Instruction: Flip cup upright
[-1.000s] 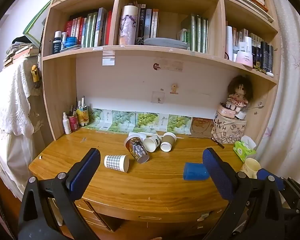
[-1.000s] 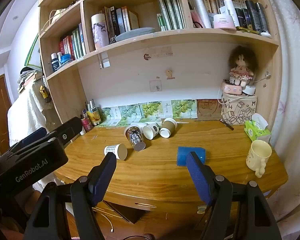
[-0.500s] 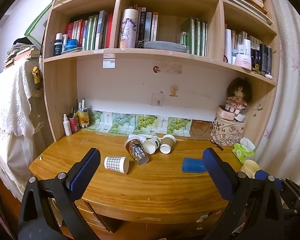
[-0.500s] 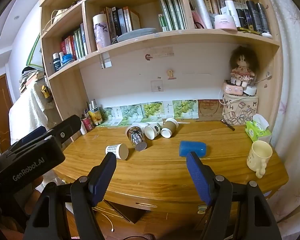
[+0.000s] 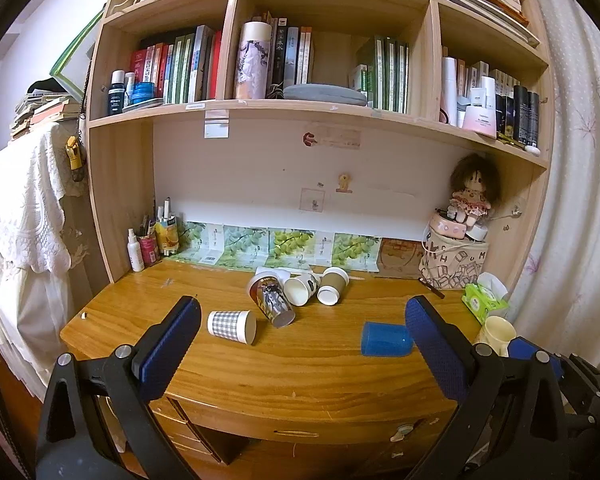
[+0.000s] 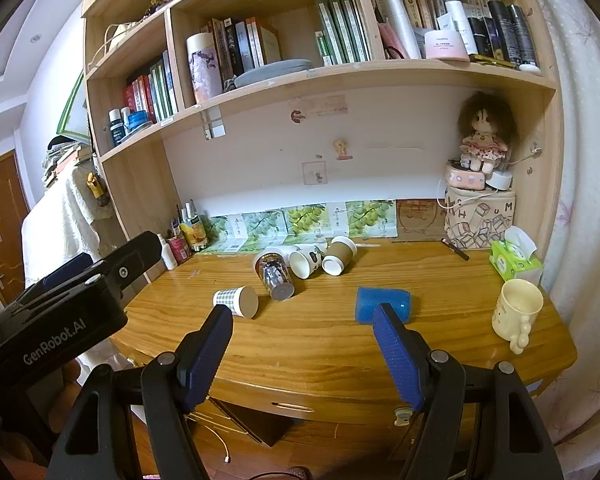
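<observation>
Several cups lie on their sides on the wooden desk (image 5: 300, 376): a checked paper cup (image 5: 231, 325) (image 6: 236, 301), a dark printed cup (image 5: 271, 300) (image 6: 274, 275), a white cup (image 5: 300, 288) (image 6: 306, 261), a brown paper cup (image 5: 333, 285) (image 6: 339, 255) and a blue cup (image 5: 386, 339) (image 6: 382, 304). A cream mug (image 6: 517, 312) stands upright at the right. My left gripper (image 5: 300, 344) is open and empty, in front of the desk edge. My right gripper (image 6: 302, 344) is open and empty, also short of the desk.
A bookshelf (image 5: 320, 108) rises over the desk's back. A pen holder and bottles (image 5: 152, 240) stand at the back left. A printed box with a doll (image 5: 454, 260) and a green tissue pack (image 5: 484, 300) are at the back right. Drawers sit under the desk edge.
Both grippers have drawn back and tilted up a little, so the desk sits slightly lower and farther in both views. No cup has moved.
</observation>
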### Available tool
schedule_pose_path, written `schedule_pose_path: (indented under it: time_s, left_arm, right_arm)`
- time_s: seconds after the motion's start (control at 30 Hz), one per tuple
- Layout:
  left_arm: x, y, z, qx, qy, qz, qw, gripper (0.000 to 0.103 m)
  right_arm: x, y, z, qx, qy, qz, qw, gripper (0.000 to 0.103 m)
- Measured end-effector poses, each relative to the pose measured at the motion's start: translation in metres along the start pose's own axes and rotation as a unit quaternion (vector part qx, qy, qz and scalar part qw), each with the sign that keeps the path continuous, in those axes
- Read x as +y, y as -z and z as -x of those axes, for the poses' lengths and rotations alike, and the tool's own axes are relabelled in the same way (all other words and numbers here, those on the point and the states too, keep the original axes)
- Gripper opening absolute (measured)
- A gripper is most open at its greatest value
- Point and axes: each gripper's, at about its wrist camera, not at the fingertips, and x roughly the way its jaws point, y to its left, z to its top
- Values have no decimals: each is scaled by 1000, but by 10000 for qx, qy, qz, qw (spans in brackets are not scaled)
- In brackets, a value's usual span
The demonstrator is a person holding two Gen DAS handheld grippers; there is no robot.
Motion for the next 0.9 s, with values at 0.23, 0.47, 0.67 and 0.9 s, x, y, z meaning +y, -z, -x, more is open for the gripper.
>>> schedule_pose_path:
  time_s: [0.23, 0.47, 0.67, 0.9]
  left_arm:
    - [-2, 3, 4, 12, -9, -11, 10000, 102]
    - [-6, 6, 5, 78, -2, -44, 10000, 102]
    - [-6, 1, -6, 162, 12, -25, 9999, 102]
    - [-6, -1, -27, 294, 57, -3, 9996, 102]
  right_arm:
    - [-4, 2, 8, -33, -73, -65, 9999, 73]
    - [-8, 0, 5, -11, -107, -83, 9999, 73]
    - [-10, -1, 2, -11, -107, -102, 9999, 73]
    - [-18, -5, -15, 77, -58, -160, 9998, 73]
